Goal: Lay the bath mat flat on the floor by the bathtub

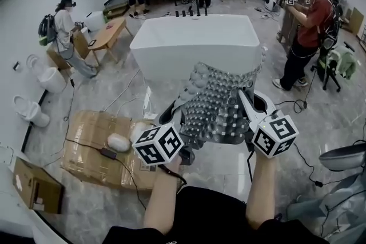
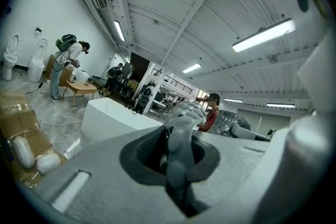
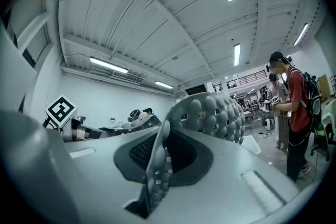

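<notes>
The left forearm [image 1: 163, 197] and right forearm [image 1: 261, 191] rise from the bottom edge of the head view, cut off below by dark clothing. Each ends behind a marker cube that hides the hand. Past the cubes, the left gripper [image 1: 178, 117] and right gripper [image 1: 247, 99] hold the bath mat [image 1: 220, 103] between them. It is grey and pebbled and hangs in the air, curled rather than flat. In this view it covers both sets of jaw tips.

The left gripper view shows the jaws pressed together on a bunched, knobbly edge of the mat. In the right gripper view the jaws pinch a thin studded edge, and the rest of the mat bulges upward beyond.

The mat hangs in front of the white bathtub [image 1: 194, 43], overlapping its near wall and blocking the floor [image 1: 320, 123] directly beneath. Whether any corner touches the floor cannot be made out. Flattened cardboard [image 1: 86, 148] lies on the floor to the left.
</notes>
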`<act>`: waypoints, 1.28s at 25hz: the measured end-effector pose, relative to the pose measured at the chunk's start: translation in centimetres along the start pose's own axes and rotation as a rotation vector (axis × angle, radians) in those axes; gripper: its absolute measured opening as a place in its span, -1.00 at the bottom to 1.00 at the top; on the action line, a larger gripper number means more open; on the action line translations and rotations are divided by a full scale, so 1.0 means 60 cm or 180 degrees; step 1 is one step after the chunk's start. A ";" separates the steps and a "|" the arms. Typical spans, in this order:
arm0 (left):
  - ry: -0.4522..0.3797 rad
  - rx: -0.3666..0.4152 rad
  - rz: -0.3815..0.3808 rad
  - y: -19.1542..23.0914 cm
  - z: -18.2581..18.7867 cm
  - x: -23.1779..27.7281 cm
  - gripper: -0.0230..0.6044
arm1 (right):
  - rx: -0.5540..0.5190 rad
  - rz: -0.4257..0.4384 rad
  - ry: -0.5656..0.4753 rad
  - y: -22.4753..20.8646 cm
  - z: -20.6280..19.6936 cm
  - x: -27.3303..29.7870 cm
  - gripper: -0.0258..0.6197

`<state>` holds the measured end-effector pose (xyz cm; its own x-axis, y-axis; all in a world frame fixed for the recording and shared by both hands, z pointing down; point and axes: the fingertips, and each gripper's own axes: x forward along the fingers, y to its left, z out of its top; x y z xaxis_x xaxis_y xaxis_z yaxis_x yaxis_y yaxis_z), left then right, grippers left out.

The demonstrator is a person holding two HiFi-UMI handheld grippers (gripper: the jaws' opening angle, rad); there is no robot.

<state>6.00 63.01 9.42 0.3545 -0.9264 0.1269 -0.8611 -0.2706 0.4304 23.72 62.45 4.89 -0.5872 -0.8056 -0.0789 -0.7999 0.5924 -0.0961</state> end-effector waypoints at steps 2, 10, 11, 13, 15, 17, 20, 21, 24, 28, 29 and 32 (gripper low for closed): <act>-0.0001 0.0020 0.0048 0.019 0.004 0.003 -0.86 | 0.0005 0.0020 0.0010 0.006 -0.008 0.015 -0.84; 0.0103 0.0062 0.0043 0.060 -0.002 0.084 -0.85 | 0.0037 -0.0138 0.0187 -0.041 -0.052 0.061 -0.84; 0.0117 0.0052 0.0024 0.064 -0.003 0.097 -0.85 | 0.0034 -0.0168 0.0201 -0.048 -0.055 0.066 -0.84; 0.0152 0.0019 -0.0029 0.072 -0.006 0.123 -0.85 | 0.0030 -0.0235 0.0235 -0.062 -0.063 0.076 -0.84; 0.0193 -0.0016 -0.0077 0.081 -0.011 0.149 -0.85 | 0.0029 -0.0297 0.0286 -0.077 -0.074 0.091 -0.84; 0.0232 -0.0044 -0.0111 0.092 -0.011 0.179 -0.85 | 0.0033 -0.0339 0.0329 -0.093 -0.082 0.114 -0.84; 0.0277 -0.0070 -0.0106 0.117 -0.002 0.222 -0.85 | 0.0051 -0.0347 0.0371 -0.114 -0.090 0.162 -0.84; 0.0292 -0.0072 -0.0092 0.129 0.001 0.234 -0.86 | 0.0061 -0.0343 0.0387 -0.117 -0.093 0.180 -0.84; 0.0326 -0.0067 -0.0045 0.173 0.018 0.273 -0.86 | 0.0084 -0.0315 0.0429 -0.122 -0.104 0.246 -0.84; 0.0342 -0.0053 0.0054 0.231 0.048 0.317 -0.86 | 0.0112 -0.0248 0.0511 -0.125 -0.120 0.331 -0.84; 0.0334 -0.0037 0.0074 0.244 0.057 0.328 -0.86 | 0.0119 -0.0240 0.0517 -0.127 -0.122 0.351 -0.84; 0.0331 0.0034 0.0118 0.287 0.081 0.357 -0.86 | 0.0133 -0.0246 0.0517 -0.127 -0.131 0.411 -0.84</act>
<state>-2.98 37.26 15.21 0.3576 -0.9038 0.2349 -0.8780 -0.2398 0.4142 14.36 37.99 11.46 -0.5391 -0.8372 0.0914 -0.8396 0.5257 -0.1370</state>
